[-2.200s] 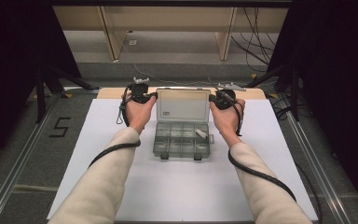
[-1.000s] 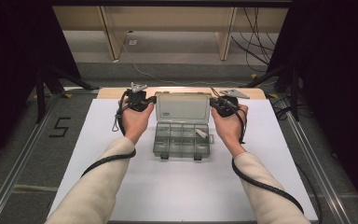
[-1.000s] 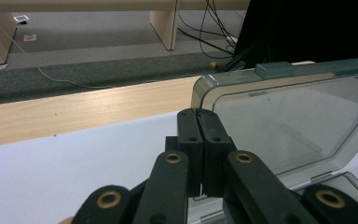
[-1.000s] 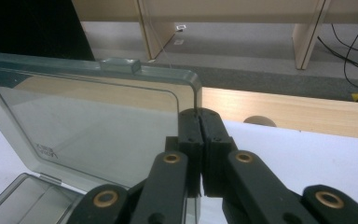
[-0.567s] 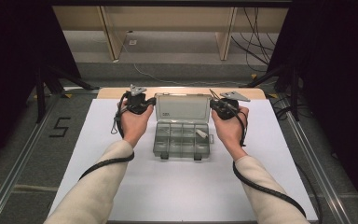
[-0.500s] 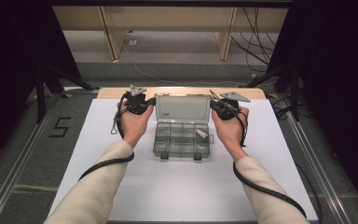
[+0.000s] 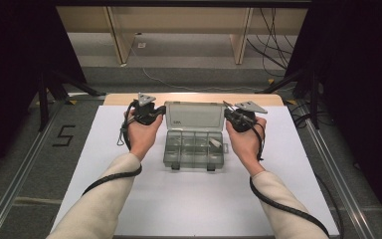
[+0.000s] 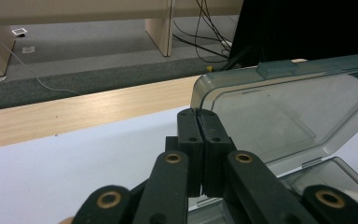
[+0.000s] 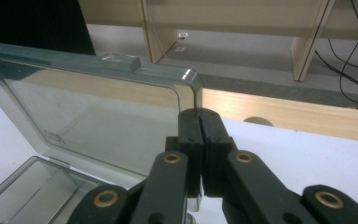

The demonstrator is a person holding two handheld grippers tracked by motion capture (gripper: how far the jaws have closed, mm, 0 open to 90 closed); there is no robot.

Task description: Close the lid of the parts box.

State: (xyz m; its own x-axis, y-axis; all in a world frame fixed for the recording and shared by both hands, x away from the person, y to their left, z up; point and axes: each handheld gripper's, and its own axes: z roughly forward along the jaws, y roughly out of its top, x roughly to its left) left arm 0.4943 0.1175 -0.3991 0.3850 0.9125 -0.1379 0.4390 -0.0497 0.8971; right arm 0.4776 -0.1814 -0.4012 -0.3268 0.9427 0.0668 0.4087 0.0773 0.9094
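In the high view, a clear grey plastic compartment box (image 7: 195, 142) sits mid-table on the white sheet (image 7: 104, 149), its lid (image 7: 194, 117) raised. The left gripper (image 7: 155, 112) and right gripper (image 7: 227, 113) flank that lid.

In the left gripper view, the jaws are pressed together, tips at the lid (image 8: 289, 112) corner.

In the right gripper view, the jaws are likewise closed against the lid (image 9: 98, 112) edge; whether either pinches it is unclear.

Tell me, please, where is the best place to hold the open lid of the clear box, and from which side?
Probably the lid at its two upper corners, one gripper from each side. It stands tilted back, so its thin side edges are free. The left gripper and right gripper are already there, shut.
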